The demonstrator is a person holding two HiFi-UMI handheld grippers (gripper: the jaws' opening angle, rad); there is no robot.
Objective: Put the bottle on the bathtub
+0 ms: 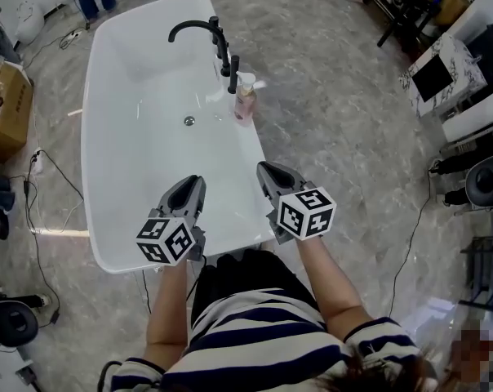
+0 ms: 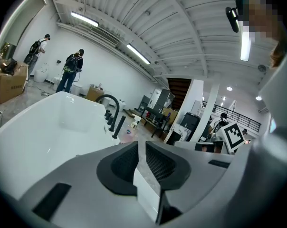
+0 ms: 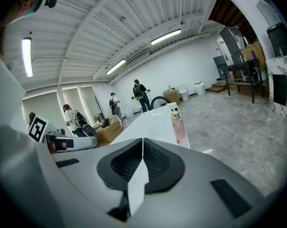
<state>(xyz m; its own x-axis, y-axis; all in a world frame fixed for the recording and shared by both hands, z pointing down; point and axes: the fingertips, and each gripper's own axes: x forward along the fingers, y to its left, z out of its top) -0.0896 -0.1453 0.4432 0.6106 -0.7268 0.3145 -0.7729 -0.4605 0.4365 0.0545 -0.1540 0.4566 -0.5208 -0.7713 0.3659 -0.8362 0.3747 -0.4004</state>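
A pink bottle with a white pump stands upright on the right rim of the white bathtub, beside the black faucet. Both grippers hang over the tub's near end, well short of the bottle. My left gripper is shut with nothing between its jaws. My right gripper is also shut and holds nothing. In the right gripper view the bottle stands ahead, to the right of the shut jaws. The left gripper view shows the shut jaws, with the faucet beyond them.
A cardboard box and cables lie on the floor left of the tub. A marble-patterned cabinet and black equipment stand at the right. Two people stand past the tub's far end.
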